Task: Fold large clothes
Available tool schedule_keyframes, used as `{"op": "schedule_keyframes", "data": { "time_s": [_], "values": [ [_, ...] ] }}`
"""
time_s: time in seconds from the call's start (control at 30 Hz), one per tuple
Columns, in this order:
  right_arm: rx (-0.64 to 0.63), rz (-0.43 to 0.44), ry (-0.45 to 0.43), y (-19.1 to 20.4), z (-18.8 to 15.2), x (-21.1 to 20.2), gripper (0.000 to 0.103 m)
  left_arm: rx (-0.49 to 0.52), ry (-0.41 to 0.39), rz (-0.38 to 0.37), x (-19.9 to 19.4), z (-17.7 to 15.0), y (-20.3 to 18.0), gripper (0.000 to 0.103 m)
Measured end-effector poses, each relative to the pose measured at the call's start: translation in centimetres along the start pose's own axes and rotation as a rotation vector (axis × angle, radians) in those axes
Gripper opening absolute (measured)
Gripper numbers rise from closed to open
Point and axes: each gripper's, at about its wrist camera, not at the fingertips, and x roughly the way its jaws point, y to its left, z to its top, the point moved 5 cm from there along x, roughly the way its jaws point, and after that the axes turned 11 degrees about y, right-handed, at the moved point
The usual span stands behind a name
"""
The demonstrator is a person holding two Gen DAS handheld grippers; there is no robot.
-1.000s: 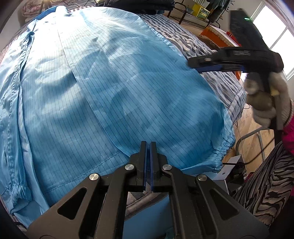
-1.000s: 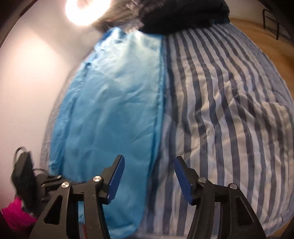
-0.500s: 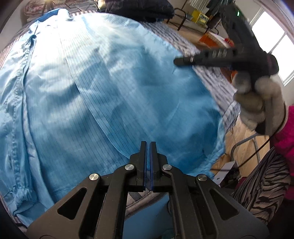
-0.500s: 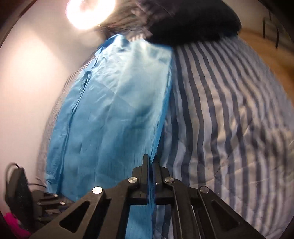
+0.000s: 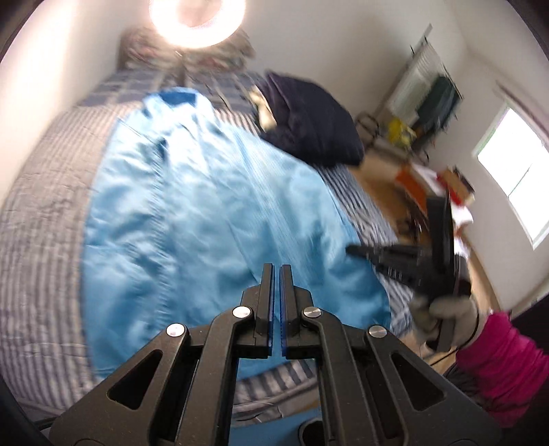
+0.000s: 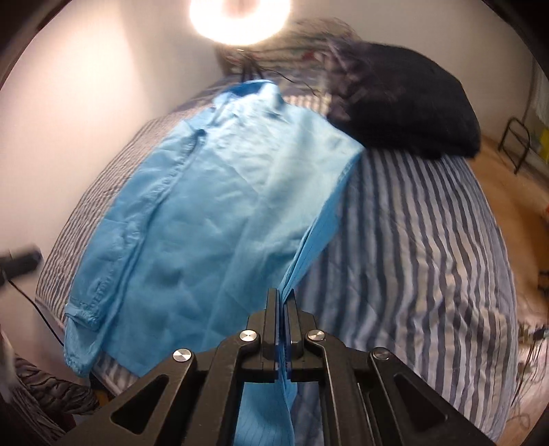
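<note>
A large light-blue garment point(image 5: 206, 219) lies spread lengthwise on a striped bed, collar at the far end; it also shows in the right wrist view point(image 6: 219, 212). My right gripper point(image 6: 282, 298) is shut on the garment's right edge near the hem and lifts it, so blue cloth runs between and below the jaws. It shows from the side in the left wrist view point(image 5: 357, 252) at the garment's right edge. My left gripper point(image 5: 276, 271) is shut over the near hem; blue cloth shows below the jaws, but the blur hides whether it holds any.
The striped bedspread point(image 6: 422, 247) covers the bed. A dark bundle point(image 6: 411, 116) lies at the far right, touching the garment's shoulder. A bright ring lamp point(image 6: 240, 17) stands behind the bed. The gloved hand and pink sleeve point(image 5: 494, 353) are at the right, with cluttered floor point(image 5: 411, 178) beyond.
My right gripper went from open to shut on the garment's right edge and now lifts it. Both views have pulled back and tilted up, showing the whole garment and the lamp.
</note>
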Motion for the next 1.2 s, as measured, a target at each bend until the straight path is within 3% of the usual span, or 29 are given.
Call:
{"op": "schedule_keyframes", "data": {
  "time_s": [0.23, 0.37, 0.7, 0.9, 0.97, 1.07, 1.17, 1.2],
  "values": [
    [-0.105, 0.000, -0.018, 4.9, 1.6, 0.1, 0.000, -0.023, -0.065, 0.064, -4.6, 0.5, 3.5, 0.000],
    [-0.188, -0.006, -0.006, 8.8, 2.1, 1.3, 0.000, -0.075, -0.094, 0.054, -5.7, 0.5, 5.4, 0.000],
    [-0.368, 0.007, 0.113, 18.3, 1.9, 7.8, 0.000, -0.104, -0.132, 0.062, -7.5, 0.3, 6.7, 0.000],
    [-0.362, 0.027, 0.200, 19.6, 1.7, 11.5, 0.000, -0.134, -0.109, 0.106, -6.8, -0.1, 8.3, 0.000],
    [-0.344, 0.059, 0.219, 19.4, 1.6, 12.2, 0.006, -0.145, -0.093, 0.140, -6.3, -0.5, 9.1, 0.000],
    [-0.293, 0.178, 0.228, 18.8, 1.9, 11.4, 0.028, -0.164, -0.075, 0.159, -5.9, -1.0, 10.0, 0.000],
    [-0.244, 0.278, 0.203, 17.5, 2.2, 8.8, 0.033, -0.172, -0.063, 0.165, -5.8, -1.5, 10.5, 0.000],
    [-0.230, 0.311, 0.186, 16.9, 2.3, 7.6, 0.039, -0.171, -0.063, 0.167, -5.8, -1.6, 10.6, 0.000]
  ]
}}
